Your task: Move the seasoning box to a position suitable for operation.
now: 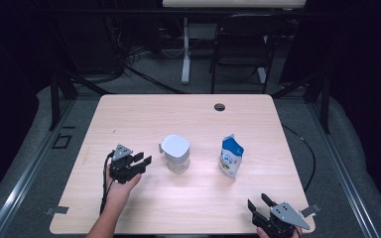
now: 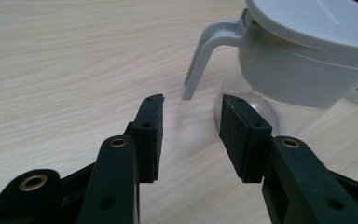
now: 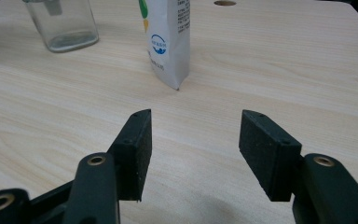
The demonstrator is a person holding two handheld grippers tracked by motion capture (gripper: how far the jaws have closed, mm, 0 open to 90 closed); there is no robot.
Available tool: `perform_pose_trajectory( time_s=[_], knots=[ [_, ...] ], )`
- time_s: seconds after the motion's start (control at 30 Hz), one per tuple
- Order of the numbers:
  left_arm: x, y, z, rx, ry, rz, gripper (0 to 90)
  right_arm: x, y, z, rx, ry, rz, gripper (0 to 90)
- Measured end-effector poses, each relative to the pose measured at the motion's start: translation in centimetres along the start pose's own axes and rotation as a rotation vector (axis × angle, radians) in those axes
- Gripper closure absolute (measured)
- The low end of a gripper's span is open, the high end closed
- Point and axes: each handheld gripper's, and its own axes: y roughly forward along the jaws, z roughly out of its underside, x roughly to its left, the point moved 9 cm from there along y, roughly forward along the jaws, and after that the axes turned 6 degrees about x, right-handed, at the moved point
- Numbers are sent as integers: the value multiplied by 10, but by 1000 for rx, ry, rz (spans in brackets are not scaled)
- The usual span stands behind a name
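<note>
Right gripper (image 1: 258, 204): nearest me at the table's near right corner, black jaws spread wide with only bare wood between them; I see its pads (image 3: 135, 149) hovering low over the surface.
Left gripper (image 1: 141, 159): held in my left hand (image 1: 121, 181), jaws apart with a narrower gap, nothing between the pads (image 2: 150, 135); they have not closed on anything.
Jug position: clear glass jug with a white plastic lid and handle (image 1: 175, 153) stands upright just ahead of my left gripper's tips, close but not touching.
Jug handle (image 2: 205, 58): white curved handle points toward the left gripper, its lower end hanging just beyond the gap between the two pads.
Pouch: white and blue stand-up pouch (image 1: 231, 156) stands upright ahead of my right gripper, well apart from it, and beside the jug on its far side from my left gripper.
Table (image 1: 188, 111): light wooden top carrying both items, with a round cable hole (image 1: 220, 106) far beyond both grippers.
</note>
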Motion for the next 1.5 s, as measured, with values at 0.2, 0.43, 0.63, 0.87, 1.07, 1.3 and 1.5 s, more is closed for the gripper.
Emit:
perform_pose_trajectory(
  time_s=[0.2, 0.43, 0.63, 0.87, 1.07, 1.3, 1.5],
  knots=[
    [3, 12, -4, 15, 8, -6, 599, 1, 0, 0, -1, 3, -5, 442],
    [-1, 23, -14, 36, 51, -22, 596, 2, 1, 1, 2, -4, -7, 440],
    [-2, 32, -19, 36, 84, -28, 602, 1, 2, 2, 5, 0, -8, 438],
    [-3, 41, -21, 58, 105, -54, 628, 0, 2, 2, 5, 9, -12, 436],
    [-7, 46, -25, 59, 105, -40, 656, -1, 3, 3, 14, 5, -10, 434],
    [-14, 54, -28, 71, 145, -20, 697, -1, 3, 4, 14, 9, -11, 434],
    [-14, 54, -27, 85, 152, -62, 790, -2, 3, 5, 19, 12, -10, 431]
  ],
)
